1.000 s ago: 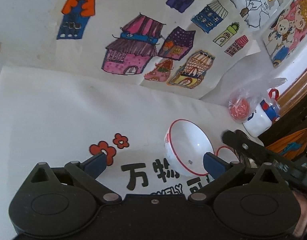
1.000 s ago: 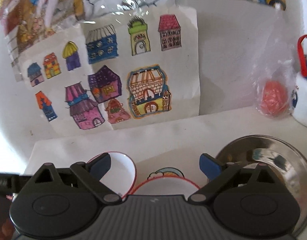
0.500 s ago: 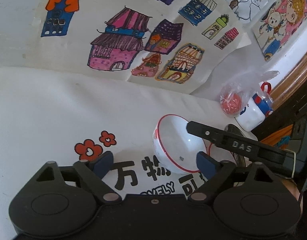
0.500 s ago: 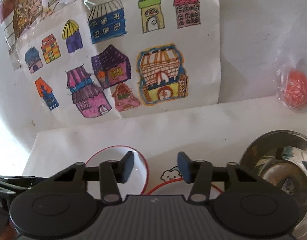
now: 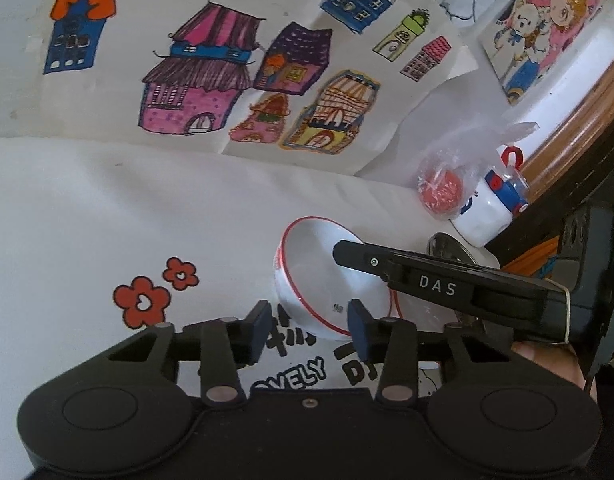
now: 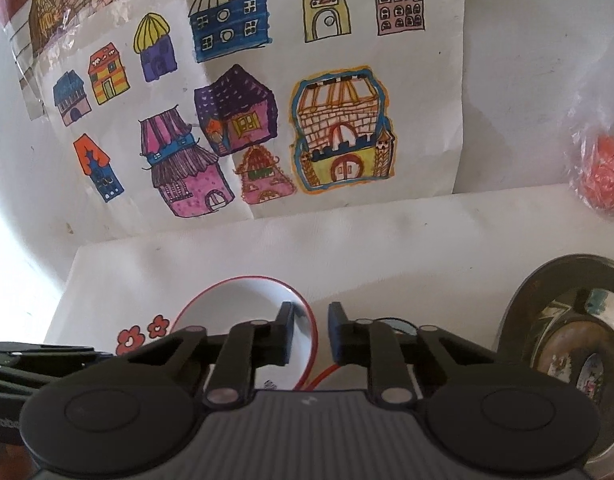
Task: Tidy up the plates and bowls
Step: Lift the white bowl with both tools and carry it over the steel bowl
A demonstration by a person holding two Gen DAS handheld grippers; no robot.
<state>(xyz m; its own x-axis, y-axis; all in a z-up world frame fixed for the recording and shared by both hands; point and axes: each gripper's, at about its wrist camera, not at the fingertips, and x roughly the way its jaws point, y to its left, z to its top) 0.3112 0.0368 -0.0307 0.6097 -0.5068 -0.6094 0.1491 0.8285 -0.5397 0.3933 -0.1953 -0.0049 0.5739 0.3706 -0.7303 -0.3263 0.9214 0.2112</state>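
White printed cloth (image 5: 107, 216), house drawings (image 6: 267, 120) behind; both tools part-spread, right tool (image 6: 311, 334) straddling bowl (image 6: 243, 304) rim.

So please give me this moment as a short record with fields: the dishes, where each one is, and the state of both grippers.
surface: white printed table cover
red-rimmed bowl: upright on the cover
steel bowl: right of the red-rimmed bowl, apart from it
red-rimmed plate: flat, mostly hidden
right gripper: fingers astride the red-rimmed bowl's right rim, small gap, contact unclear
left gripper: partly closed, holding nothing
back right: bagged red object, white cup
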